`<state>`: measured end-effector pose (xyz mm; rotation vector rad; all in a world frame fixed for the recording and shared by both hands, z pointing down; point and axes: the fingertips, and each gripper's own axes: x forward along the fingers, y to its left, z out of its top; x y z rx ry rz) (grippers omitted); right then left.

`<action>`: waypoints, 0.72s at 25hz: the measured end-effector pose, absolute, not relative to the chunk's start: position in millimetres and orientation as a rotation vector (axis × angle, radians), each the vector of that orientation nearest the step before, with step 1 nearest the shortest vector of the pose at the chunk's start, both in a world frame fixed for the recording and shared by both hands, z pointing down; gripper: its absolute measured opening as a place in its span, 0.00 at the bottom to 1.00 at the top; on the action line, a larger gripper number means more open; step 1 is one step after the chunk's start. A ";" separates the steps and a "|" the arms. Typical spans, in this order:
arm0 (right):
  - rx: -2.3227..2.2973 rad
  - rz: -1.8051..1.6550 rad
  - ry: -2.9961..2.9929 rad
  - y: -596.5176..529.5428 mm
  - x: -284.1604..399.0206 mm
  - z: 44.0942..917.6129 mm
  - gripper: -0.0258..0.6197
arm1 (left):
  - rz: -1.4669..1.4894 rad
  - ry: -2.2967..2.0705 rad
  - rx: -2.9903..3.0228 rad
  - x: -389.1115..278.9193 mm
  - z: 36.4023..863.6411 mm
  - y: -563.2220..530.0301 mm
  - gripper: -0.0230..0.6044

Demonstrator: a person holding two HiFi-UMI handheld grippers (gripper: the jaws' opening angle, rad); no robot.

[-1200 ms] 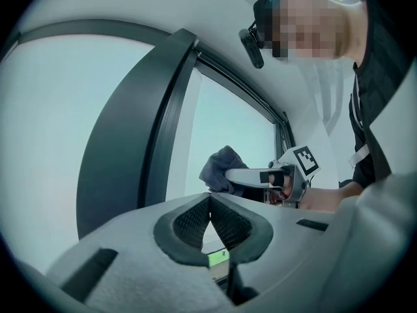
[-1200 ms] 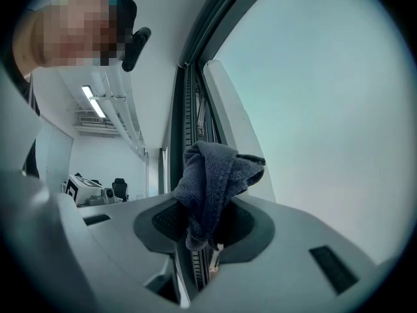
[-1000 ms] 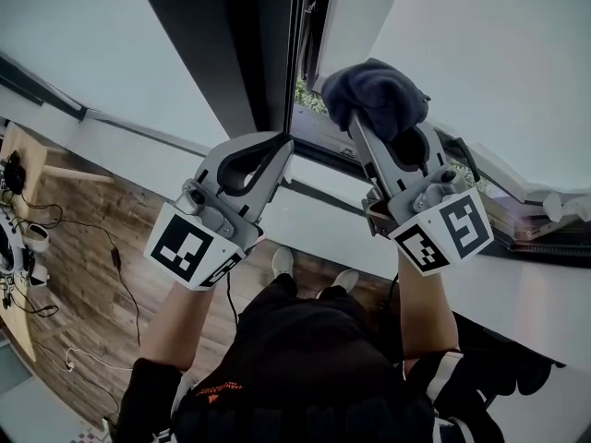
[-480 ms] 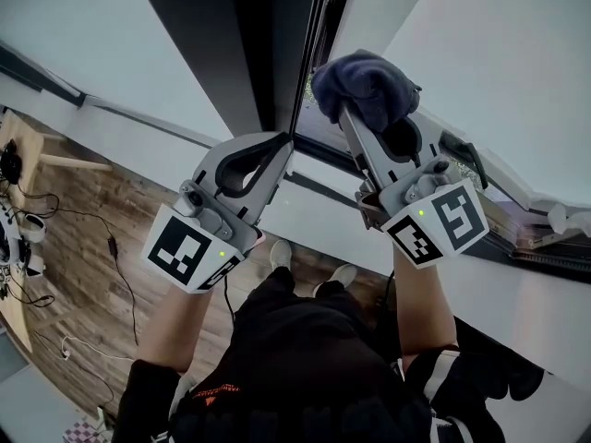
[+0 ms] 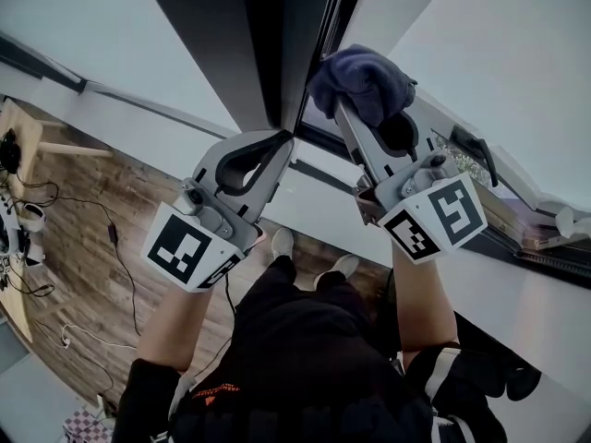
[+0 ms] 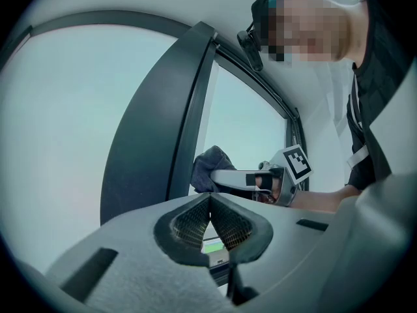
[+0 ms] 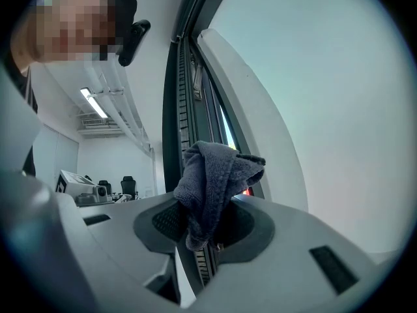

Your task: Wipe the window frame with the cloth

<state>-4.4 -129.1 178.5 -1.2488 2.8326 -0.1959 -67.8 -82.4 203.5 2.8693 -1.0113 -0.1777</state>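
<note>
The right gripper is clamped on the dark cloth. The cloth bunches over its jaw tips at 1 o'clock in the head view, right at the inner edge of the dark window frame; I cannot tell whether it touches. The left gripper, at 8 o'clock from the cloth, has its jaws closed together on nothing, with its tips just beside the frame's lower end.

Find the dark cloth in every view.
Head view: cloth upper centre, right of the dark window frame.
Left gripper view: cloth at centre, beside that frame's right edge.
Right gripper view: cloth at centre, pinched in the right claw.
Shared landmark: the dark window frame upright.
</note>
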 end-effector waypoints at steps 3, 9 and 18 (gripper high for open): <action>-1.252 -0.209 2.837 -129.8 -5.6 185.7 0.22 | -0.173 -1.011 2.859 -67.9 209.0 -81.4 0.07; -1.266 -0.248 2.849 -129.0 -9.6 203.0 0.22 | -0.162 -1.006 2.834 -70.2 221.0 -77.1 0.07; -1.298 -0.328 2.856 -130.5 -8.0 235.8 0.22 | -0.143 -0.984 2.792 -67.7 246.0 -73.7 0.07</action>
